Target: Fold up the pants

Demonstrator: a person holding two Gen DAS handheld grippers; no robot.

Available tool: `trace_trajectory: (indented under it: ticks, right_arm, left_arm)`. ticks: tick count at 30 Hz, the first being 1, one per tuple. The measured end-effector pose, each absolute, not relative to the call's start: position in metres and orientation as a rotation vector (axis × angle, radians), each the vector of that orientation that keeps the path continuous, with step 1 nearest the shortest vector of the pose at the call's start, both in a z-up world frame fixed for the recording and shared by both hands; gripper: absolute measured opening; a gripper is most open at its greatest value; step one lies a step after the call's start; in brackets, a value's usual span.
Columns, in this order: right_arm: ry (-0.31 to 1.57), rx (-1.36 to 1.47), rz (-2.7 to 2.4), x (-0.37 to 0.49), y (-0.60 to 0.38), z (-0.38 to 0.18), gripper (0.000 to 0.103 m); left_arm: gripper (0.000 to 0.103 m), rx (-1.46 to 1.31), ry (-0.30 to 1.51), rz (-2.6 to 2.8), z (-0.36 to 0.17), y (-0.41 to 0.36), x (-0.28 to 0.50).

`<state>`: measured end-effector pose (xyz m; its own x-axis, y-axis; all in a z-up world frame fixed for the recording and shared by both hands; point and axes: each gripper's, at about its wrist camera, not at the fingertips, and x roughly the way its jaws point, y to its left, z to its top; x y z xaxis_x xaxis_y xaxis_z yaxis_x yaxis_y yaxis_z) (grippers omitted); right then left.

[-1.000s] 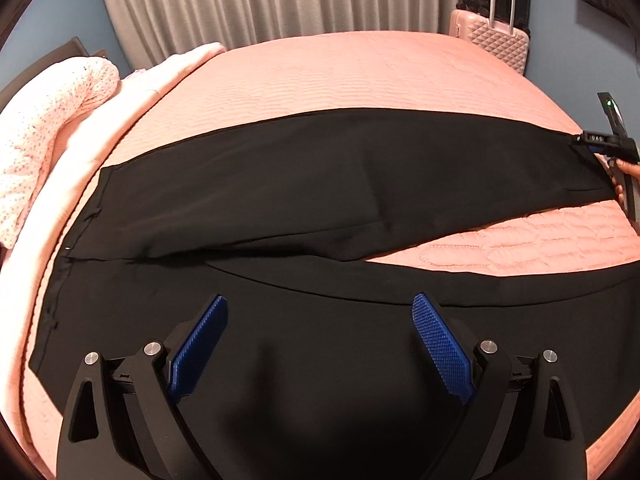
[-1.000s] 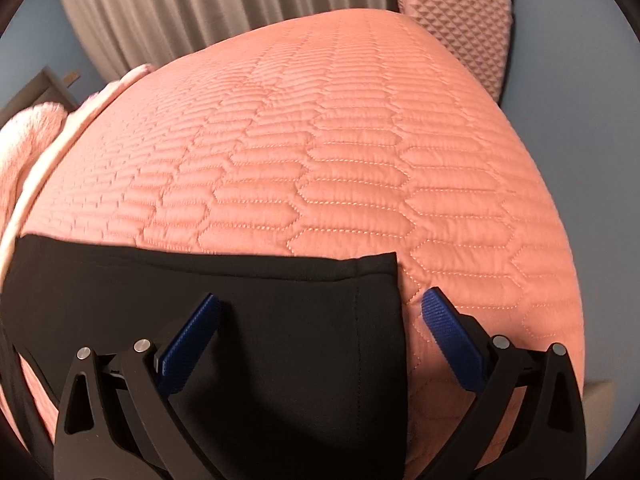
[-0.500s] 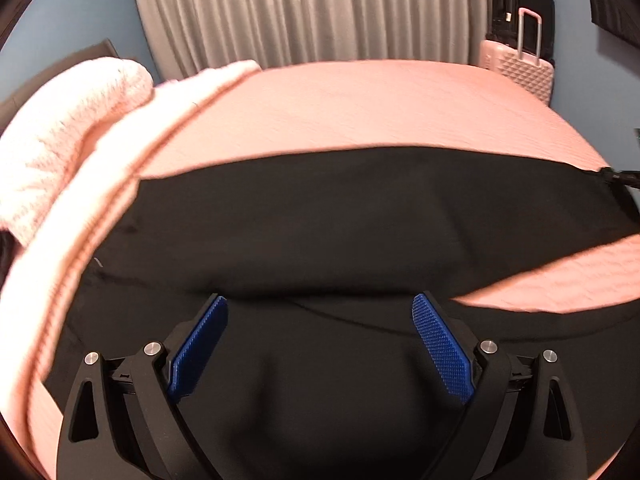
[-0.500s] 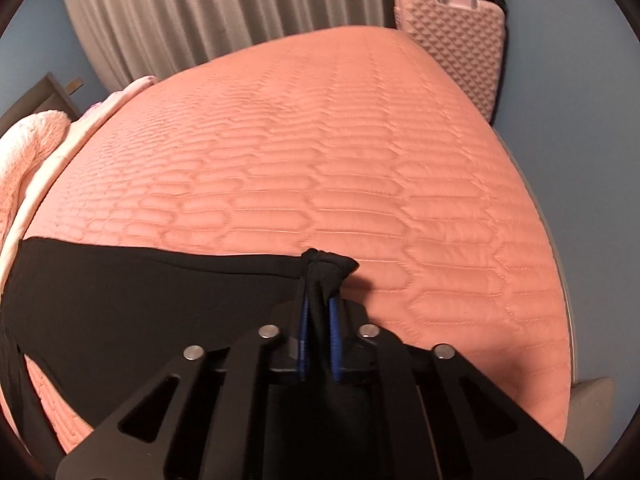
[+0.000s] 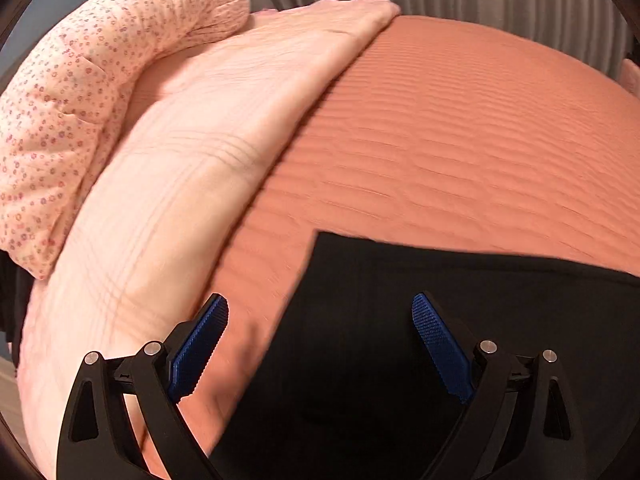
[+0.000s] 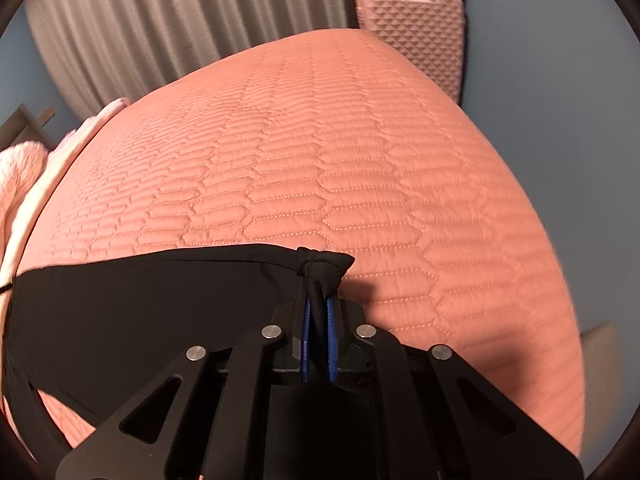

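Black pants lie flat on the salmon quilted bedspread. In the left wrist view my left gripper hangs open over the pants' left end, its left blue pad above bare quilt and its right pad above the black cloth; nothing is between them. In the right wrist view my right gripper is shut on the bunched far corner of the pants' right end, which sticks up as a small peak beyond the blue pads. The rest of the pants stretches away to the left.
A pale pink folded blanket and a flowered pillow lie along the bed's left side. A pink hard suitcase stands by the blue wall beyond the bed's far right corner. Grey curtains hang behind.
My left gripper has swept left along the pants from the middle to their left end, still open. My right gripper closed on the pants' corner and has lifted it slightly.
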<state>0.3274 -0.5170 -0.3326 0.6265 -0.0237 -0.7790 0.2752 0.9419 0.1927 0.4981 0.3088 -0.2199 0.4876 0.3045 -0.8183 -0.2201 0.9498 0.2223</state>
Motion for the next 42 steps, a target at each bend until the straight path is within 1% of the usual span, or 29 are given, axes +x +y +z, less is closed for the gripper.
trace_trajectory:
  ticks: [3, 4, 5, 6, 7, 8, 9, 10, 11, 13, 18, 19, 22, 23, 24, 26, 28, 31, 34, 36, 37, 39, 41, 42]
  right_arm:
    - [0.896, 0.294, -0.193, 0.33, -0.512, -0.336, 0.006]
    - [0.895, 0.297, -0.199, 0.33, -0.511, -0.337, 0.006]
    - [0.892, 0.305, -0.205, 0.329, -0.51, -0.337, 0.006]
    - [0.888, 0.311, -0.212, 0.329, -0.51, -0.337, 0.006]
    - [0.884, 0.318, -0.216, 0.328, -0.51, -0.337, 0.006]
    - [0.877, 0.328, -0.22, 0.327, -0.51, -0.336, 0.006]
    - [0.872, 0.33, -0.224, 0.326, -0.509, -0.335, 0.006]
    - [0.868, 0.329, -0.226, 0.325, -0.508, -0.334, 0.006]
    - [0.857, 0.329, -0.227, 0.322, -0.507, -0.33, 0.006]
    - [0.819, 0.33, -0.221, 0.315, -0.504, -0.32, 0.006]
    - [0.714, 0.315, -0.173, 0.278, -0.499, -0.269, 0.006]
    - [0.684, 0.313, -0.152, 0.262, -0.5, -0.252, 0.006]
    - [0.623, 0.297, -0.091, 0.219, -0.495, -0.213, 0.006]
    - [0.605, 0.277, -0.061, 0.198, -0.49, -0.198, 0.006]
    - [0.594, 0.251, -0.036, 0.175, -0.484, -0.185, 0.006]
    - [0.588, 0.224, 0.002, 0.134, -0.475, -0.17, 0.006]
    - [0.614, 0.183, 0.015, 0.089, -0.466, -0.165, 0.006]
    - [0.707, 0.179, 0.012, 0.049, -0.465, -0.187, 0.006]
    - [0.863, 0.187, -0.013, 0.019, -0.469, -0.244, 0.007]
    - [0.959, 0.24, -0.064, 0.01, -0.476, -0.283, 0.016]
    - [1.006, 0.262, -0.107, 0.005, -0.479, -0.3, 0.016]
    - [1.019, 0.288, -0.177, -0.011, -0.481, -0.313, 0.016]
    - [0.995, 0.328, -0.211, -0.029, -0.483, -0.31, 0.017]
    - [0.972, 0.344, -0.236, -0.04, -0.483, -0.305, 0.027]
  left_arm:
    - [0.09, -0.043, 1.049, 0.204, -0.234, 0.32, 0.515]
    - [0.086, -0.061, 1.054, 0.179, -0.24, 0.318, 0.517]
    - [0.085, -0.061, 1.06, 0.168, -0.245, 0.315, 0.519]
    - [0.079, -0.053, 1.051, 0.17, -0.246, 0.312, 0.52]
    - [0.067, -0.048, 1.045, 0.15, -0.245, 0.31, 0.521]
    - [0.059, -0.042, 1.051, 0.122, -0.243, 0.307, 0.522]
    - [0.03, -0.035, 1.058, 0.118, -0.239, 0.306, 0.521]
    - [0.015, -0.029, 1.072, 0.118, -0.236, 0.308, 0.52]
    - [0.009, -0.061, 1.081, 0.088, -0.23, 0.311, 0.516]
    - [0.008, -0.115, 1.05, 0.046, -0.215, 0.32, 0.504]
    - [0.008, -0.227, 0.892, -0.092, -0.15, 0.327, 0.438]
    - [0.008, -0.225, 0.882, -0.11, -0.139, 0.322, 0.427]
    - [0.008, -0.194, 0.848, -0.183, -0.103, 0.31, 0.362]
    - [0.008, -0.187, 0.839, -0.202, -0.093, 0.309, 0.337]
    - [0.008, -0.184, 0.836, -0.217, -0.084, 0.305, 0.328]
    - [0.008, -0.159, 0.834, -0.237, -0.07, 0.305, 0.284]
    - [0.009, -0.141, 0.852, -0.24, -0.065, 0.309, 0.244]
    - [0.011, -0.081, 0.921, -0.217, -0.079, 0.32, 0.194]
    - [0.012, -0.033, 1.003, -0.135, -0.122, 0.339, 0.159]
    - [0.011, -0.035, 1.05, -0.064, -0.153, 0.353, 0.154]
    - [0.008, -0.031, 1.078, -0.024, -0.169, 0.358, 0.153]
    - [0.006, -0.014, 1.123, 0.082, -0.198, 0.37, 0.149]
    - [0.006, -0.043, 1.128, 0.163, -0.207, 0.387, 0.141]
    - [0.006, -0.063, 1.122, 0.197, -0.206, 0.396, 0.136]
